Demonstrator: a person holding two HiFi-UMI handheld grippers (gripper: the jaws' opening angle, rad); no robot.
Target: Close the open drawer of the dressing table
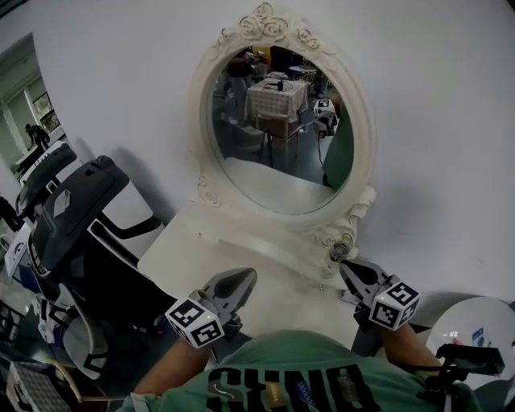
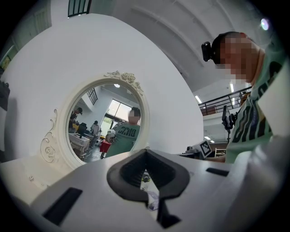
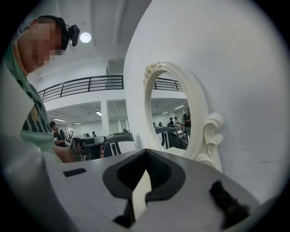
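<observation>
the person is standing at the white dressing table (image 1: pixel 181 245), holding both grippers above its top and pointing them toward the oval mirror (image 1: pixel 278 121). the left gripper (image 1: pixel 245 276) is hovering over the near edge, jaws together on nothing. the right gripper (image 1: pixel 346 265) is hanging toward the right edge, just beside the mirror's scrolled foot, jaws likewise pressed together and empty. the drawer is hiding somewhere out of sight.

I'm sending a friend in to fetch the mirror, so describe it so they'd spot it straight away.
Against the plain white wall stands a white dressing table. The mirror rises from the back of its top, an oval in a cream frame. The carved roses at its crown set it apart from the dark grey machine beside the table.
</observation>
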